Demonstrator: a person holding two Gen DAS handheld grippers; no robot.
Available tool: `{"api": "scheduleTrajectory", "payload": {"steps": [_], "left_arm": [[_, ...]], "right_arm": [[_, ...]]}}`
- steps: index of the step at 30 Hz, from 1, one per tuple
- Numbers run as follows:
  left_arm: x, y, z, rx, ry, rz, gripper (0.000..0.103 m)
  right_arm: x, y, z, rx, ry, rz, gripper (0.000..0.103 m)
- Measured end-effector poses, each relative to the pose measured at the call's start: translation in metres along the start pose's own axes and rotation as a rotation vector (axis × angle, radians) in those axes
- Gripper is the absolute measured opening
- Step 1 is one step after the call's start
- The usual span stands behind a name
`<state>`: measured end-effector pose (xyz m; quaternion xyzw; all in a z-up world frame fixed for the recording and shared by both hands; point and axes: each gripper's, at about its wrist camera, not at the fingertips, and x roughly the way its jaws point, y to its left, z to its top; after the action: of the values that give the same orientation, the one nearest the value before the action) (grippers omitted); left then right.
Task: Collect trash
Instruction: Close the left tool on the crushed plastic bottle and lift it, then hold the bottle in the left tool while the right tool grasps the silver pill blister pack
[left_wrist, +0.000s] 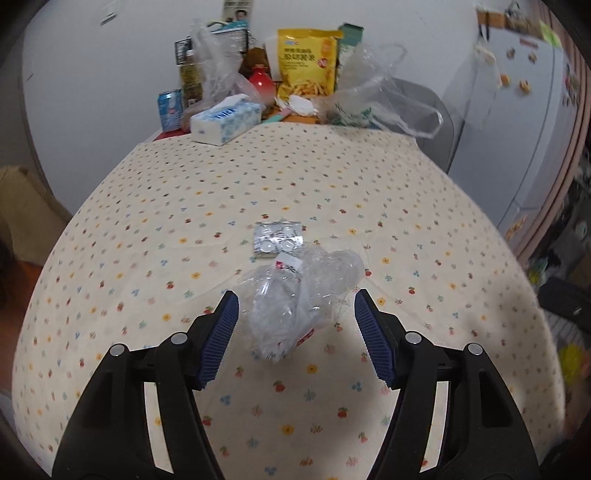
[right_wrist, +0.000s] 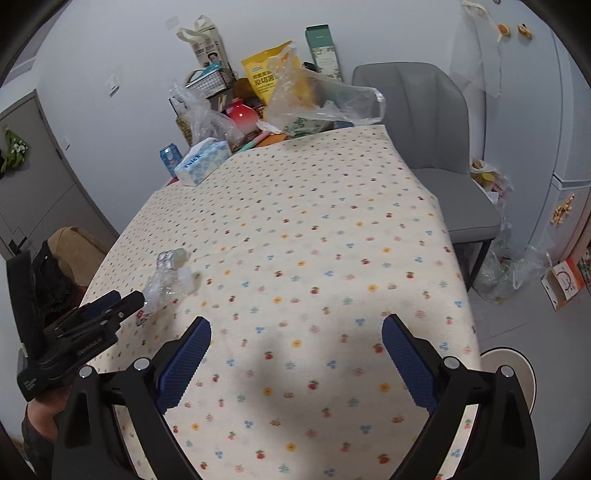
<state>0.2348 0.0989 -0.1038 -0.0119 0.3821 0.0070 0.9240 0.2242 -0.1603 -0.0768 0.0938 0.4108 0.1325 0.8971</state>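
The crushed clear plastic bottle lies on the floral tablecloth, directly ahead of the left gripper and partly between its two blue-padded fingers. Those fingers stand well apart, with nothing clamped. The bottle's long axis runs diagonally from near-left to far-right, so it lies skewed across the gap rather than square to it. The left pad is just beside the bottle's flank; whether it touches cannot be told from the left wrist view. A foil blister pack lies just beyond the bottle, touching or nearly touching its far end.

The right gripper hovers over bare cloth, its fingers also spread and empty, well apart from the bottle, which lies off to its left. The left gripper is plainly the nearer. Closing it should pinch the bottle across its middle.
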Motion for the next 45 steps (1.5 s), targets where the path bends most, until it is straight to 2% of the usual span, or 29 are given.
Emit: {"api": "scheduleTrajectory", "payload": {"steps": [6,9,12,20,26,29,31,37,45], "left_arm": [[0.023,-0.012,-0.002,0.093,0.045,0.052,0.069],[0.03,-0.016,-0.007,0.133,0.044,0.083,0.059],[0.024,-0.014,-0.005,0.123,0.018,0.088,0.051],[-0.009,0.023,-0.012,-0.042,-0.026,0.081,0.044],[-0.035,0.072,-0.02,-0.172,-0.066,0.087,0.044],[-0.038,0.09,-0.023,-0.213,-0.071,0.107,0.044],[-0.041,0.105,-0.026,-0.254,-0.077,0.126,0.044],[-0.045,0.141,-0.029,-0.378,-0.105,0.175,0.044],[-0.027,0.158,-0.021,-0.443,-0.123,0.164,0.044]], "right_arm": [[0.0,-0.005,0.002,0.005,0.0,-0.002,0.092],[0.001,-0.007,0.002,0.012,0.001,0.005,0.092],[0.003,-0.003,0.0,0.01,0.005,0.011,0.092],[0.011,0.035,0.008,-0.073,0.012,0.046,0.092],[0.029,0.078,0.015,-0.136,0.034,0.092,0.092],[0.044,0.104,0.015,-0.171,0.072,0.12,0.09],[0.055,0.118,0.016,-0.196,0.092,0.119,0.084],[0.085,0.158,0.02,-0.245,0.135,0.139,0.084],[0.127,0.193,0.039,-0.275,0.161,0.084,0.083]]}}
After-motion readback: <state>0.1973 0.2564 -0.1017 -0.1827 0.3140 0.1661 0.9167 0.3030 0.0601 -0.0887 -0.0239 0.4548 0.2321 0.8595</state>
